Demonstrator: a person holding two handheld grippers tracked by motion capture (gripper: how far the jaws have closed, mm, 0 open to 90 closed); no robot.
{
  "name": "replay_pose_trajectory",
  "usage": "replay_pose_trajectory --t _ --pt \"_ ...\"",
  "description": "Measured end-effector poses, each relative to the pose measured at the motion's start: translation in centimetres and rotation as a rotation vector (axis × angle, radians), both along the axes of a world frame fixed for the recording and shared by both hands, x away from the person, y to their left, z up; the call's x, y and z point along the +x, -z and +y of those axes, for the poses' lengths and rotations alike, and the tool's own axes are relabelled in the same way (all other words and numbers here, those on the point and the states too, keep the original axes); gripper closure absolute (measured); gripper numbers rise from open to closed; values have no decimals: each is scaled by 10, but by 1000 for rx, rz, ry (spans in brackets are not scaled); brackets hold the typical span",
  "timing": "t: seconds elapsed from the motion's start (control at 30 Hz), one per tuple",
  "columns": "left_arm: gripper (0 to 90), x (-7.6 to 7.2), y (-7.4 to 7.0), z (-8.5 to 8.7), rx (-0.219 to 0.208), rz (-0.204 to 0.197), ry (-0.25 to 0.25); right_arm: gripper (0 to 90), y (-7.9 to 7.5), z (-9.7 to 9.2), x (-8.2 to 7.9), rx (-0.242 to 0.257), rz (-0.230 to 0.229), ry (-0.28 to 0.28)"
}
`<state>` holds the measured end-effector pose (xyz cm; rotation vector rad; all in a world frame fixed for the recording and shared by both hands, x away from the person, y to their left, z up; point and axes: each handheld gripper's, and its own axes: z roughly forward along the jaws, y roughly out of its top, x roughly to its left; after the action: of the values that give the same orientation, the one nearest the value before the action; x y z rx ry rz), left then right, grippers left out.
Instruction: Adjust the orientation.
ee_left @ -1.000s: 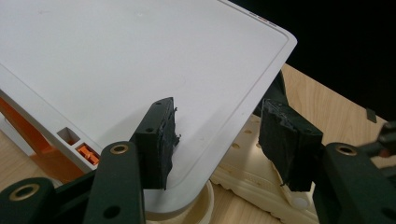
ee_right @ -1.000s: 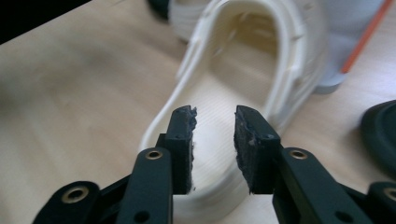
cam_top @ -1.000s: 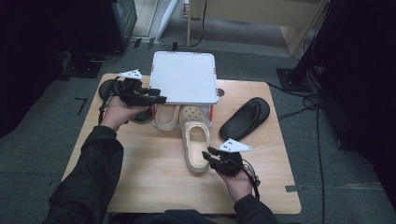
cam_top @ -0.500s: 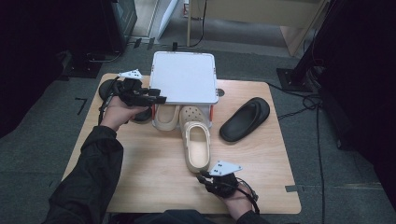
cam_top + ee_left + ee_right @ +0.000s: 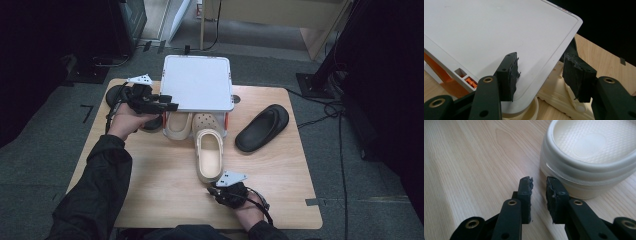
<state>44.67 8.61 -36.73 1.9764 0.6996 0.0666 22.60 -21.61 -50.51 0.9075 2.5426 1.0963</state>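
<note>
Black, and held at the far left of the light wooden desk (image 5: 165, 200), the left hand-held gripper (image 5: 167, 106) is unchanged from the earlier frames. Its jaws stand apart at the near left corner of the flat white plastic box lid (image 5: 197, 82). Under that lid two cream shoes (image 5: 177, 125) are tucked side by side.

Just right of them the cream foam clog (image 5: 209, 155) lies on the desk with its toe at the box front and its heel toward the person. Its place is as it was a second ago. What has changed is at its heel: the right hand-held gripper (image 5: 214, 190), which was up against the heel, has been drawn back toward the near edge. Its jaws have just been closing and are now nearly together, with nothing between them. The clog is therefore judged to have been let go where it lies, and its handling looks finished for now. Far right, a black foam slide sandal (image 5: 262, 127) lies well apart and untouched.

From the left gripper view, the left hand-held gripper (image 5: 540, 72) is seen more exactly. One pad is over the lid (image 5: 499, 30), the other is past its rim above a cream shoe, and a gap shows between that pad and the rim, so no clamping is seen. An orange latch (image 5: 470, 81) on the box side is also shown there. In the right gripper view, a narrow slit is seen between the pads of the right hand-held gripper (image 5: 539, 185), with bare desk (image 5: 474, 157) under them. The clog's rounded heel (image 5: 589, 152) is seen just beside them, apart. The high view is too coarse for that.
</note>
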Motion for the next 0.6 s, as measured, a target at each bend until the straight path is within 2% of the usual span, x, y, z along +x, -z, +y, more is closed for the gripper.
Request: replay_pose_trajectory --t 0.2,0.27,0.6 --pt "462 0 0 0 -2 -1 0 729 -3 5 7 35 -21 23" --pt "463 0 0 -1 -2 0 -2 753 -6 5 10 48 -32 23" --pt "463 0 0 -1 2 -4 -1 743 -7 17 20 45 -64 36"
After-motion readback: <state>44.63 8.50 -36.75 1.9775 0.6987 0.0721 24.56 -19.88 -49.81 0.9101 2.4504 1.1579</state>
